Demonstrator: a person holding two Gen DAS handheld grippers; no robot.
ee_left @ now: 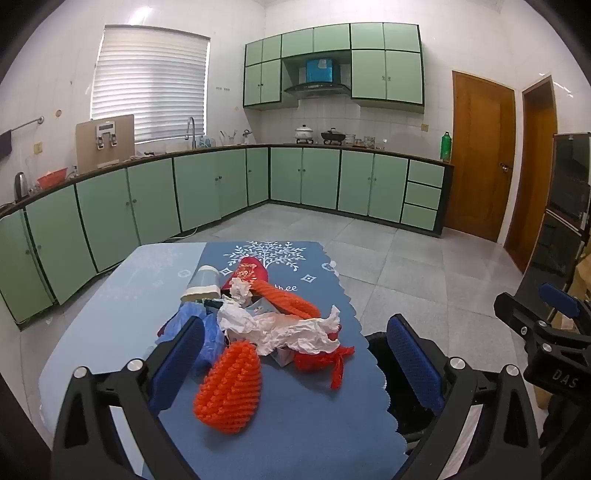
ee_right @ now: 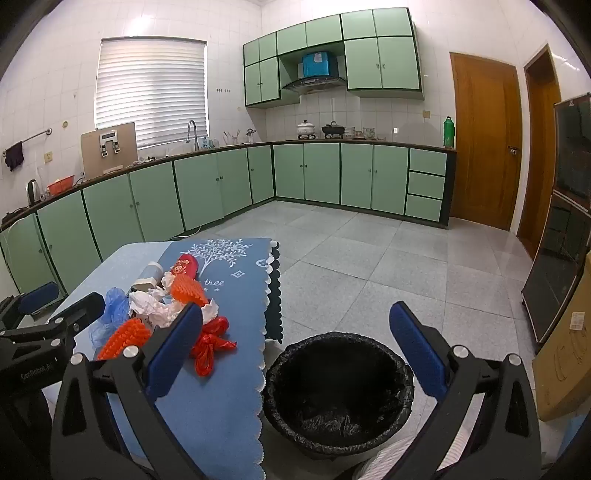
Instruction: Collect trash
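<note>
Left tool [ee_left: 295, 354] open above the surface [ee_left: 110, 295]. Orange foam net [ee_left: 229, 387] lies between its fingers [ee_left: 177, 358]. Crumpled white paper [ee_left: 291, 330] lies behind the net.

I am seeing both views evenly and brightly lit; daylight is coming through the blinds [ee_left: 149, 85], which are glowing near white; a glare patch is shining on the wall [ee_left: 142, 14] above them; shadows are staying soft; the fisheye is bending the counter [ee_right: 221, 147] and doors [ee_right: 484, 140] and darkening the corners; focus is holding sharp throughout.
</note>
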